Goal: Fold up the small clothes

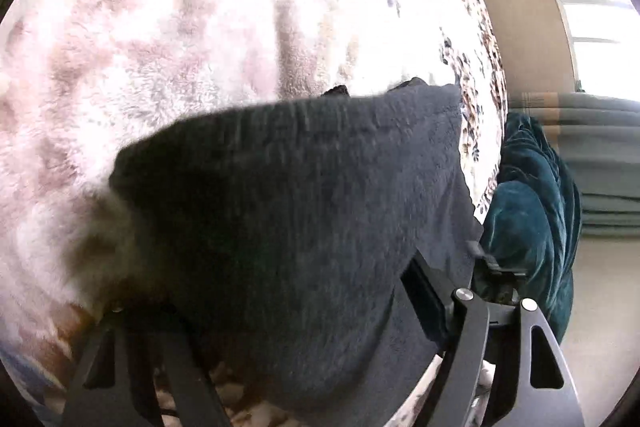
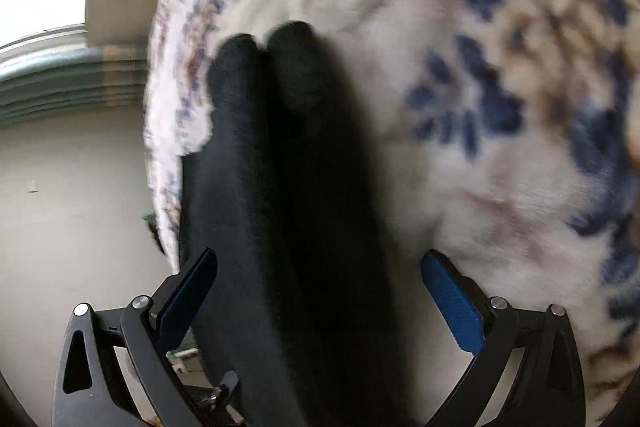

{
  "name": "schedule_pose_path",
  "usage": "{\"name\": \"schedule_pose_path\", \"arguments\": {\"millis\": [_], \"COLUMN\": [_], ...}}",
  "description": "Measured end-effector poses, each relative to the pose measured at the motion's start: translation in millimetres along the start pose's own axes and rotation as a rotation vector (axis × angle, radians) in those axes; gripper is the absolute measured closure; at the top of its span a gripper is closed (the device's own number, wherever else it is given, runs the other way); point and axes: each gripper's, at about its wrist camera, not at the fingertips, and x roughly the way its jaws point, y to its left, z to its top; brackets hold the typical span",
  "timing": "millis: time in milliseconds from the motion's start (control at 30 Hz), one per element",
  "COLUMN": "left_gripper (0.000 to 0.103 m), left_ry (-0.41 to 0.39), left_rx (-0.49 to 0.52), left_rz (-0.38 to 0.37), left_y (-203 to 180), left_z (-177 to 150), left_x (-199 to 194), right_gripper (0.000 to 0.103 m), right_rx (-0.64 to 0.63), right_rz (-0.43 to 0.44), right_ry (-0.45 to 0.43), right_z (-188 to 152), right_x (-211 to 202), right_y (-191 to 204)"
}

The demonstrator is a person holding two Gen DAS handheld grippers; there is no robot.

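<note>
Dark socks (image 2: 280, 187) between open right tongs (image 2: 320, 291)

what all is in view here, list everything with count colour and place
socks: two, black, lying side by side on the blanket, between the right gripper's fingers
blanket: one, fluffy white with brown and blue flower print, under the socks
velvet cloth: one, dark teal, beside the blanket's edge
curtain: one, green with tan stripes, at the back
floor: beige, beside the blanket
left gripper: black, low over the dark fabric, grip unclear
right gripper: black with blue pads, open, astride the socks
</note>
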Motion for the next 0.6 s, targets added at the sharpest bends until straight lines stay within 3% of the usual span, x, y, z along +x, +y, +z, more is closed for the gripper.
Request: {"name": "schedule_pose_path", "arguments": {"millis": [33, 67, 167, 233, 300, 333, 367, 467, 600], "left_gripper": [0.027, 0.026, 0.026, 0.026, 0.037, 0.048, 0.054, 0.056, 0.057], "left_ry": [0.013, 0.032, 0.047, 0.028, 0.007, 0.011, 0.02, 0.083, 0.191], "left_rx": [0.003, 0.029, 0.07, 0.085, 0.142, 0.177, 0.205, 0.342, 0.573], "left_rz": [-0.014, -0.025, -0.055, -0.044, -0.014, -0.002, 0.001, 0.029, 0.055], "left_y": [1.6, 2.8, 5.9, 3.5, -7.5, -12.9, -12.7, -29.6, -58.9], "left_z": [-0.1, 1.2, 3.7, 3.6, 6.7, 10.5, 12.6, 27.2, 49.4], "left_x": [1.6, 5.4, 8.5, 5.3, 5.1, 5.1, 3.1, 1.8, -1.3], "right_gripper": [0.039, 0.045, 0.046, 0.059, 0.072, 0.077, 0.078, 0.081, 0.082], "right_rx": [-0.017, -0.038, -0.023, 0.002, 0.02, 0.025, 0.032, 0.07, 0.166], "right_rz": [-0.015, -0.045, -0.004, 0.019, 0.038, 0.043, 0.044, 0.069, 0.127], "right_ry": [0.009, 0.013, 0.012, 0.005, -0.012, -0.023, -0.04, -0.09, -0.166], "right_z": [-1.7, -3.4, -2.4, -1.3, -5.9, -9.8, -13.9, -32.6, -84.2], "right_x": [3.4, 5.9, 6.5, 4.6, 0.9, -2.4, -6.3, -21.1, -46.3], "right_y": [2.3, 3.0, -3.8, -9.1, -12.3, -13.2, -13.1, -13.9, -29.2]}}
